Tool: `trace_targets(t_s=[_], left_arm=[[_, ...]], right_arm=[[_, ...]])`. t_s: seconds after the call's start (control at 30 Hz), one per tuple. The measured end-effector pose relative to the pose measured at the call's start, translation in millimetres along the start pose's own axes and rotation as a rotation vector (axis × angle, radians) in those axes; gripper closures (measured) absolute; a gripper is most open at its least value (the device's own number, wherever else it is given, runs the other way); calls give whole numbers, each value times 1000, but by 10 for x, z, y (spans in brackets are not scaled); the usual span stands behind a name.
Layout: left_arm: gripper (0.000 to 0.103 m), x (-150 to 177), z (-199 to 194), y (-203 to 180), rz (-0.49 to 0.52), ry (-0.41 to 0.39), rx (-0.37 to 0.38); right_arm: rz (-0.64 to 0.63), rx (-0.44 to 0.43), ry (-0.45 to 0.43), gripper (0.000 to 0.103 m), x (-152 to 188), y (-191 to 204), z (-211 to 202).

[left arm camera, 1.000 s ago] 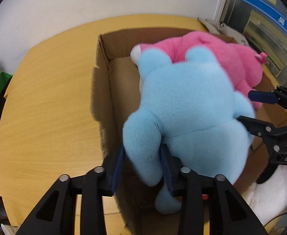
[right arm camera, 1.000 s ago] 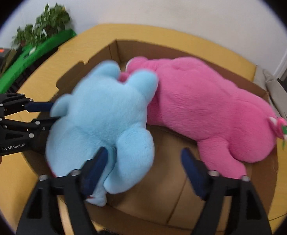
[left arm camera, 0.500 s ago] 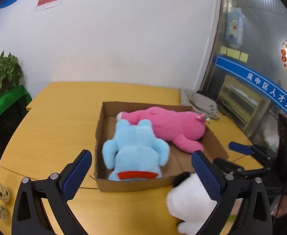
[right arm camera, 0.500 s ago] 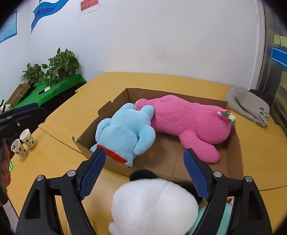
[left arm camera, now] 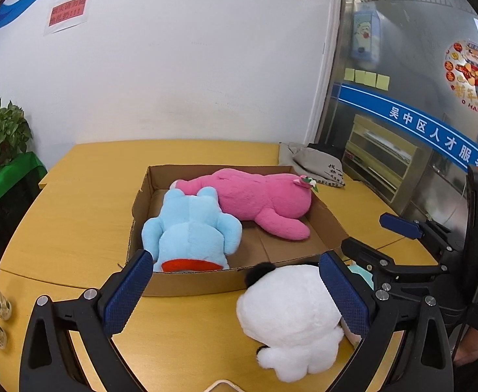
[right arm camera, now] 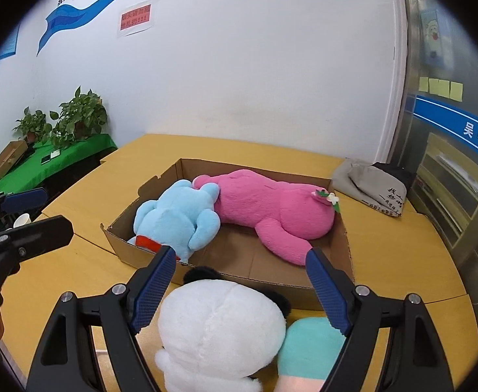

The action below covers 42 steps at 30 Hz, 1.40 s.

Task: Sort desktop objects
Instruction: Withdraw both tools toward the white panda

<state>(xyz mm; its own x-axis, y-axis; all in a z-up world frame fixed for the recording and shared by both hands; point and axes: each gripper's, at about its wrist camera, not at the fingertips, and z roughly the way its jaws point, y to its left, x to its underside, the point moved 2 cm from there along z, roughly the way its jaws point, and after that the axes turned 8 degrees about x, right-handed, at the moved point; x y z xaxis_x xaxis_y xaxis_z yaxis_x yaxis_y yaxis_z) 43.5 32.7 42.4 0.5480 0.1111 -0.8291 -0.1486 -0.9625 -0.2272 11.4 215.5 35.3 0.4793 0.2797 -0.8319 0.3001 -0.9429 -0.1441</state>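
A blue plush toy (left arm camera: pixel 190 228) with a red collar lies beside a pink plush toy (left arm camera: pixel 258 199) in the brown box (left arm camera: pixel 190 282); a white plush toy (left arm camera: pixel 291 313) has black ears.

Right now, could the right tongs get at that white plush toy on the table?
Probably yes: the right tongs stand open just above the white plush toy, which lies outside the cardboard box with nothing covering it.

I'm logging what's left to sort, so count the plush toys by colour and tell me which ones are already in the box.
Blue plush: 1, in the cardboard box
Pink plush: 1, in the box
White plush: 1, on the table
Teal plush: 1, on the table
Total: 4, with 2 boxed
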Motion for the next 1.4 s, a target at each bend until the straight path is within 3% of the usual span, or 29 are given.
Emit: trace_targets(t_s=[0.7, 1.4], left_arm=[[0, 163, 184, -84, -14, 45, 68], [0, 211, 357, -141, -22, 71, 80]], right_arm=[[6, 45, 22, 21, 85, -124, 34], [48, 34, 26, 21, 133, -284, 115]])
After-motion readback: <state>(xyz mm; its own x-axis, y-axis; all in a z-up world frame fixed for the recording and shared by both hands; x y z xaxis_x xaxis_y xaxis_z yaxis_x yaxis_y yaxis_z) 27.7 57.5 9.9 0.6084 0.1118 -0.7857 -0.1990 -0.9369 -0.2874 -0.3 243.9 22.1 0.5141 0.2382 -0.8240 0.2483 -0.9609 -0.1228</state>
